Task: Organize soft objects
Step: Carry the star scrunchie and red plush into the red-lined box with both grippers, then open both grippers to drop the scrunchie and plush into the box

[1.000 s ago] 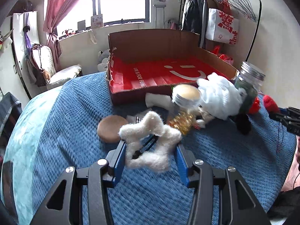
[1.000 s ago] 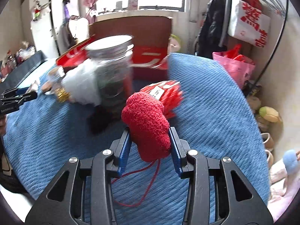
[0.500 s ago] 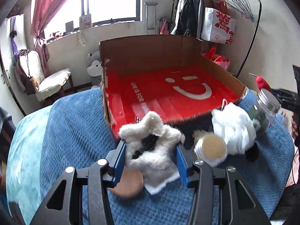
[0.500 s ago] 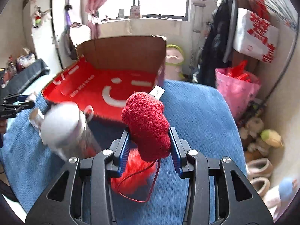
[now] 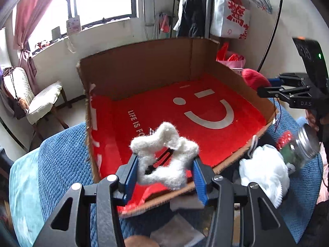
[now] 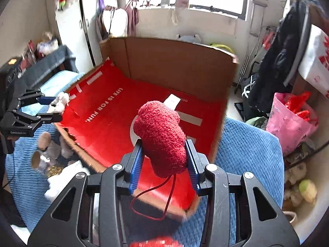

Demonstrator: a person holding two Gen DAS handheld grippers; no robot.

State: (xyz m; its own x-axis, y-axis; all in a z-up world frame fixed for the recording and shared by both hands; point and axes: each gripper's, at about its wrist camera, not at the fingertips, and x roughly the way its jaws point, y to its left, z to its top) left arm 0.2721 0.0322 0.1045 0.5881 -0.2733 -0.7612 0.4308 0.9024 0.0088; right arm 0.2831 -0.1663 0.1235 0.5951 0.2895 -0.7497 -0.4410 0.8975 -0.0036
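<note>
A fluffy white star-shaped toy [image 5: 164, 156] is clamped between the blue pads of my left gripper [image 5: 165, 173], held above the front edge of a cardboard box [image 5: 144, 61] with a red smiley lining. My right gripper [image 6: 163, 162] is shut on a red fuzzy plush piece [image 6: 162, 138] with a red string hanging from it, over the box's near right corner. In the left wrist view the right gripper [image 5: 267, 86] shows at the right with the red plush [image 5: 251, 77]. In the right wrist view the left gripper [image 6: 49, 107] shows at the left with the white star [image 6: 59, 103].
The box [image 6: 174, 61] rests on a bed with a blue knit blanket [image 5: 59, 164]. By the box's front lie a white plush [image 5: 265, 173], a glass jar with metal lid [image 5: 302, 148] and brown round pieces [image 6: 44, 140]. A clothes rack [image 5: 236, 10], chair [image 5: 41, 98] and pink bag [image 6: 292, 119] stand beyond.
Both grippers have risen from the blanket and moved forward to the box, each carrying its toy. The jar, white plush and lid items have dropped behind toward the near edge.
</note>
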